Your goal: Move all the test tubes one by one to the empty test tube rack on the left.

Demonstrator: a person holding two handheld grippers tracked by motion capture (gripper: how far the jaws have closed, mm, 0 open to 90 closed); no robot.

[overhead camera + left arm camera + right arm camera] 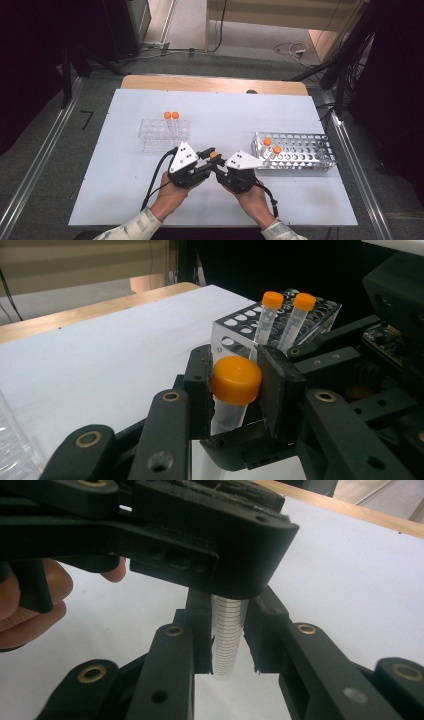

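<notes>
Two tools meet over one orange-capped tube at the near middle of the white bench (125, 165).

At the left, a clear rack (162, 134) holds two orange-capped tubes (171, 118) upright at its back. In front of it, the left tool (209, 156) pinches the tube (234, 390) just under its orange cap, while the right tool (229, 645) grips the same tube's clear, graduated body lower down. At the right, a metal perforated rack (295, 151) holds two more capped tubes (272, 146) near its left end.
</notes>
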